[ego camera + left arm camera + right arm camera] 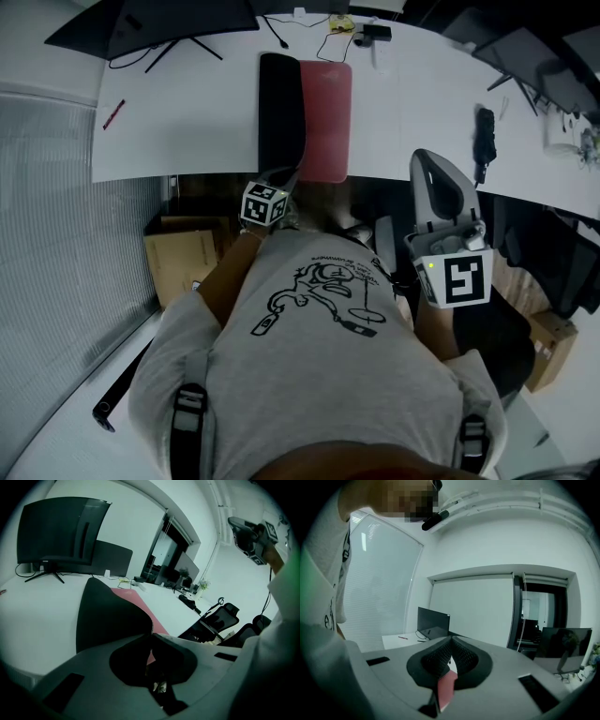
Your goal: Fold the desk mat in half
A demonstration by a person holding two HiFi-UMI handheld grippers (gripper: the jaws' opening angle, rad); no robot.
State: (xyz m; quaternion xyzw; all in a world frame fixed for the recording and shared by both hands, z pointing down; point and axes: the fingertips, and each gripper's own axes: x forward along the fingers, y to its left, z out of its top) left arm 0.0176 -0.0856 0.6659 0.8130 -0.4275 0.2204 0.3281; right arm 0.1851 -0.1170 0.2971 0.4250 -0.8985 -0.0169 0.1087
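The left tongs point(151, 637) pinch the seemingly light, floppy mat point(326, 112) at its near edge, a fit hold; the right tongs point(450, 654) are clenched, empty.
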